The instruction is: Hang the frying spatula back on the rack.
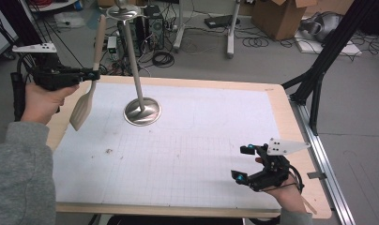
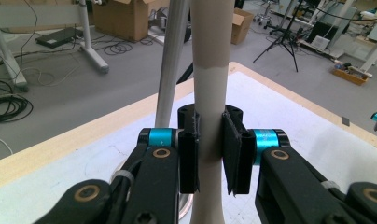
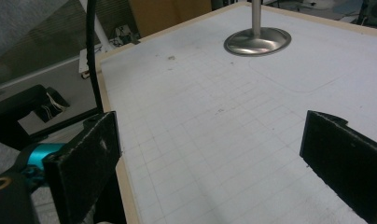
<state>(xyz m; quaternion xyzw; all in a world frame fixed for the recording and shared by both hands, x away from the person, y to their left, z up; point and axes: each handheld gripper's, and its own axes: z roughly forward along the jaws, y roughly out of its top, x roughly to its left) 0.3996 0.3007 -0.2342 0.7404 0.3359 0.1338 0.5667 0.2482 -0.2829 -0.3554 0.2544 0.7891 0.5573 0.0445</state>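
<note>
The left gripper (image 1: 91,75) clamps the spatula (image 1: 87,93) mid-handle; the right gripper (image 1: 246,164) gapes empty; a swing could topple the stand (image 1: 140,84)

A pale spatula (image 1: 87,89) is held upright, blade down, by the left gripper (image 1: 91,75) above the worktop's (image 1: 187,154) left edge, the jaws clamped on its handle. A metal stand (image 1: 141,110) is set just beside it on the white grid sheet. The right gripper (image 1: 244,164) is held low near the front right corner, jaws apart, well away from both.
</note>
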